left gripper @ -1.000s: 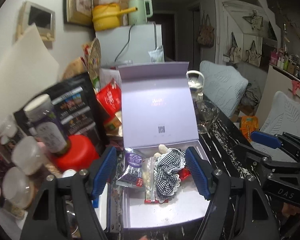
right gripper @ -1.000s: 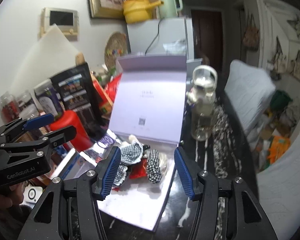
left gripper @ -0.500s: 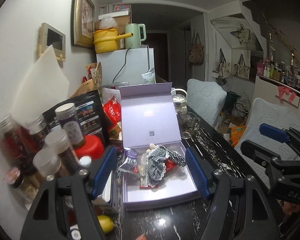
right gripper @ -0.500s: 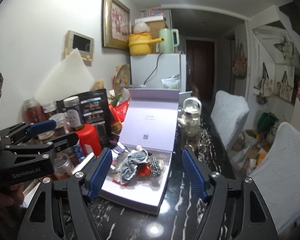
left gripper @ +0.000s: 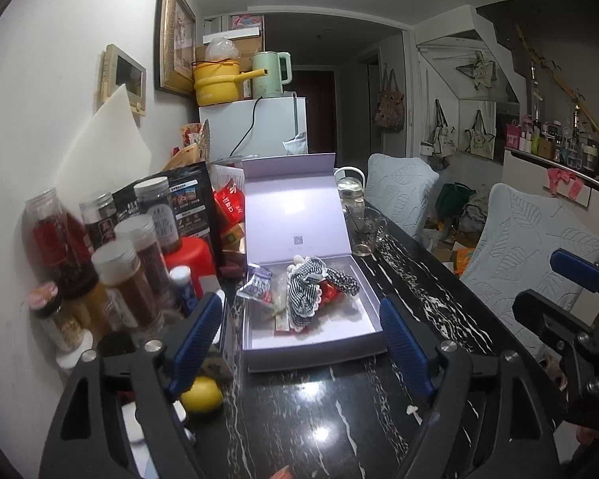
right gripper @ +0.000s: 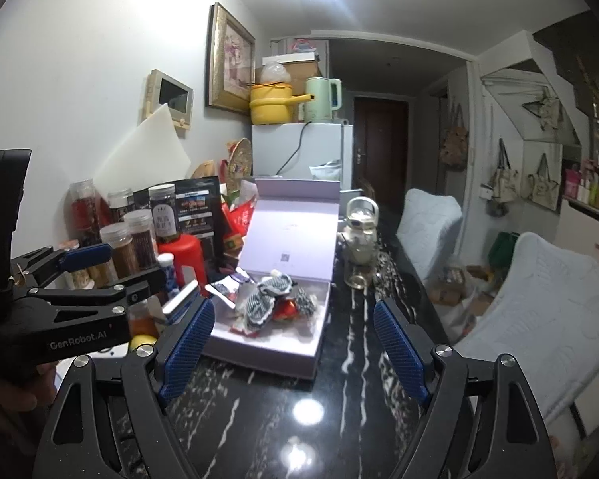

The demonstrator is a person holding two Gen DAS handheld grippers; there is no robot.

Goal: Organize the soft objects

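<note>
A lilac box lies on the black marble table with its lid standing up. Inside it lie black-and-white checked fabric pieces, a red wrapper and a purple snack packet. My left gripper hangs in front of the box, its jaws opening with nothing between them. My right gripper also stands back from the box, jaws opening and empty. Each gripper shows at the edge of the other's view.
Spice jars, a red canister and dark bags crowd the table's left side by the wall. A lemon lies near the left finger. A glass mug and teapot stand right of the box. Padded chairs line the right.
Both grippers have pulled back from the box, which now looks smaller and farther off. Their jaws have widened. More of the table's front shows, with the lemon in sight.
</note>
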